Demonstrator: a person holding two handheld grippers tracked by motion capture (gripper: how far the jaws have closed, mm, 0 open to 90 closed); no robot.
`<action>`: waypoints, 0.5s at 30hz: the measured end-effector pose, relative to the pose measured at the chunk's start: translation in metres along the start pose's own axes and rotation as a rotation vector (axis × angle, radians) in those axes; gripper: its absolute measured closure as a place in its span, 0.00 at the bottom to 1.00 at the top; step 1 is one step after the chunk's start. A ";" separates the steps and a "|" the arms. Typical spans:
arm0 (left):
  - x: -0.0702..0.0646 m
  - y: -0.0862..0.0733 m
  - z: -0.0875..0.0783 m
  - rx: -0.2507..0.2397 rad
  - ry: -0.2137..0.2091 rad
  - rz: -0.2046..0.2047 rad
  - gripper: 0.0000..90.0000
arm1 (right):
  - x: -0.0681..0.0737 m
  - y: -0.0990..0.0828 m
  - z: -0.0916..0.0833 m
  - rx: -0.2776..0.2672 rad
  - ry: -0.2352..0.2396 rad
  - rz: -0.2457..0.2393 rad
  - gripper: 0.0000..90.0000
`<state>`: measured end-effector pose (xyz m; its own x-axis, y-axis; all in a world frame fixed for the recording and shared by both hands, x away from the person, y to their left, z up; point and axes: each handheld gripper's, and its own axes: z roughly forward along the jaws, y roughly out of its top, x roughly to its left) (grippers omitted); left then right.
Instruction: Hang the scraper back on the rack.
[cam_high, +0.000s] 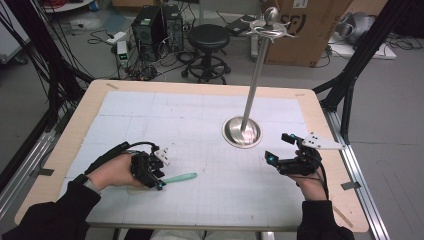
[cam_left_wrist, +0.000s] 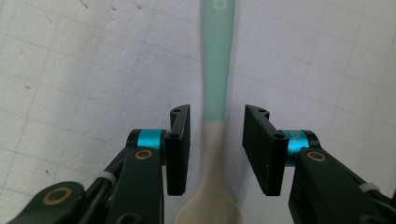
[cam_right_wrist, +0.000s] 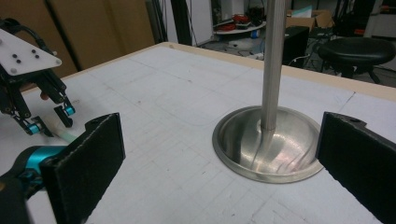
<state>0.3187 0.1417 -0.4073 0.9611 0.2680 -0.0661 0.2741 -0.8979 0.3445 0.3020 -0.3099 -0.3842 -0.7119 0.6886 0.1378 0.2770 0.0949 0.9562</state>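
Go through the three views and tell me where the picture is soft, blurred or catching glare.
Left gripper view: the green-handled, cream-bowled spoon is soft, its far handle end most blurred, while the black fingers beside it are crisp. Right gripper view: the polished steel stand base carries streaky reflections; near fingers slightly soft. High view: even light, grainy overall.

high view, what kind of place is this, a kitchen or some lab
Most likely a lab or workshop set up for recording: computer towers with loose cables on the floor, a cardboard box, and a gridded mat on the table.
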 end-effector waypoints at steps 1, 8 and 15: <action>0.000 0.000 0.000 0.004 0.001 0.004 0.71 | 0.000 0.000 0.000 0.000 0.000 -0.001 0.00; 0.000 0.001 0.000 0.046 0.017 0.010 0.75 | 0.000 0.000 0.000 0.002 0.001 0.000 0.00; -0.002 0.003 0.001 0.091 0.029 0.021 0.80 | 0.000 0.000 0.000 0.000 -0.001 0.000 0.00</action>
<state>0.3177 0.1383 -0.4071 0.9657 0.2577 -0.0325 0.2572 -0.9311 0.2586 0.3023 -0.3098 -0.3844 -0.7110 0.6896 0.1378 0.2771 0.0946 0.9562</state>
